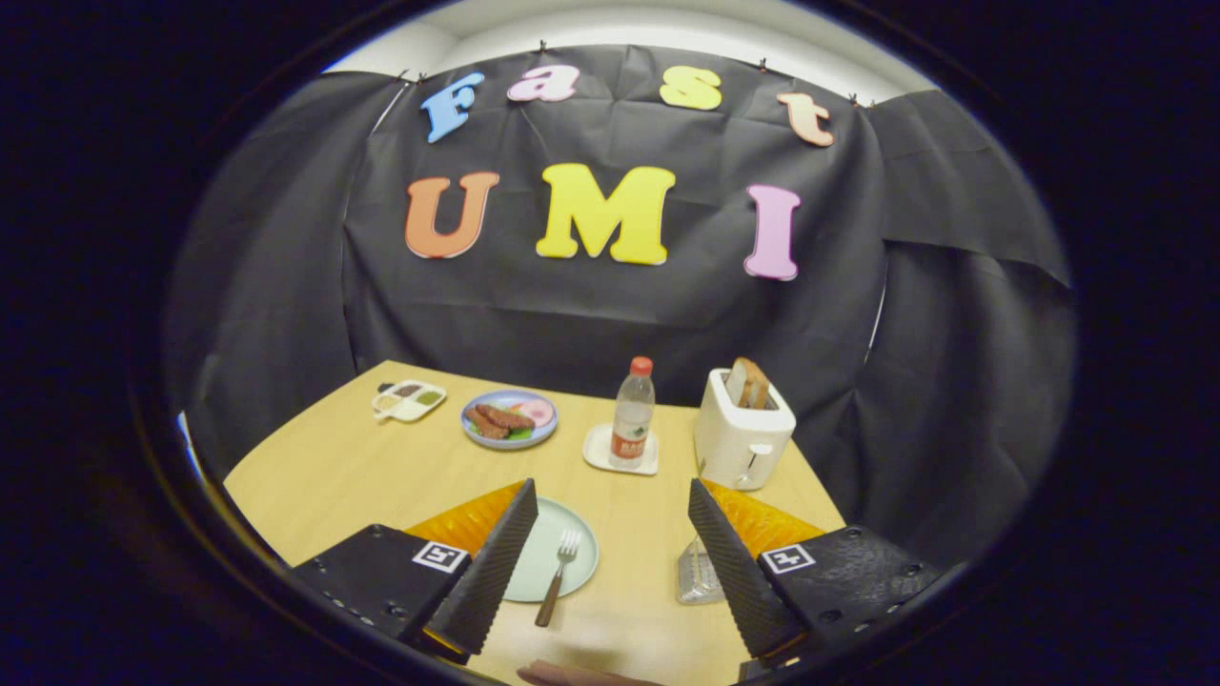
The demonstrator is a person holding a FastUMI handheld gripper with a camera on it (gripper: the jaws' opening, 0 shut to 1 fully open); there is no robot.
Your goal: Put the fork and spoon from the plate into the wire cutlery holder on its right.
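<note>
A pale green plate [572, 543] lies on the wooden table, partly hidden behind my left finger. A fork [559, 574] with a brown handle rests on it, tines pointing away, handle hanging over the near rim. The wire cutlery holder [696, 575] stands to the plate's right, mostly hidden behind my right finger. My gripper [615, 505] hovers above the table with its fingers wide open and nothing between them; the fork lies between them, closer to the left finger. The part of the plate I can see holds no spoon.
Beyond the fingers stand a water bottle [633, 412] on a white coaster, a white toaster [741, 433] with toast, a blue plate of food [510, 418] and a small sectioned dish [409, 400]. Black cloth walls the table's far sides. A brown object [572, 675] lies at the near edge.
</note>
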